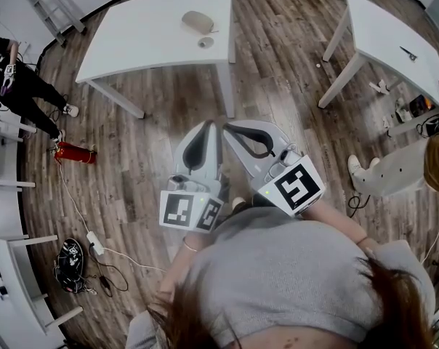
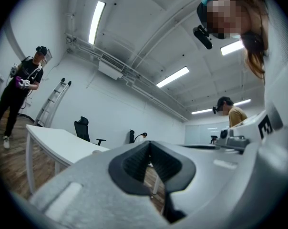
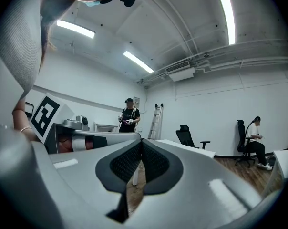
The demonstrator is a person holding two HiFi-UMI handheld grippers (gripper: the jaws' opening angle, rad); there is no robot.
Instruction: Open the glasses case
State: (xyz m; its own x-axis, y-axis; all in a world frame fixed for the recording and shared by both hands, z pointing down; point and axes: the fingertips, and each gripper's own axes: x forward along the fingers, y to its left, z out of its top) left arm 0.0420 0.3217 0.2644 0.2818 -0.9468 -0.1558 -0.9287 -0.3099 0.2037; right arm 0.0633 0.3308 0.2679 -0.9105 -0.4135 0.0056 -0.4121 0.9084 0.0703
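Inspection, taken from the head view and both gripper views.

1. Tongs. The left gripper [image 1: 207, 128] has its 2 jaws fully together, pad against pad, with nothing between them. The right gripper [image 1: 230, 129] is the same: jaws together, nothing held. Both are held side by side close to the person's body, short of the near edge of the white table [image 1: 147, 42] and over the wooden floor, pointing roughly level toward it.

2. Task's thing. The glasses case [image 1: 198, 22] lies on the white table, toward its far edge and right of its middle. A small round object [image 1: 206, 42] sits on the same top just on the near side of the case. Neither gripper touches the case or the table; both are well apart from it.

3. Appearance. The case shows as 1 smooth, tan, oval lump. I see no lid standing up, so it probably lies shut, though it is too small here to be sure.

4. Progress, my judgement. An opened case is not shown. With both grippers clear of the table, the scene fits a case awaiting handling or one shut again.
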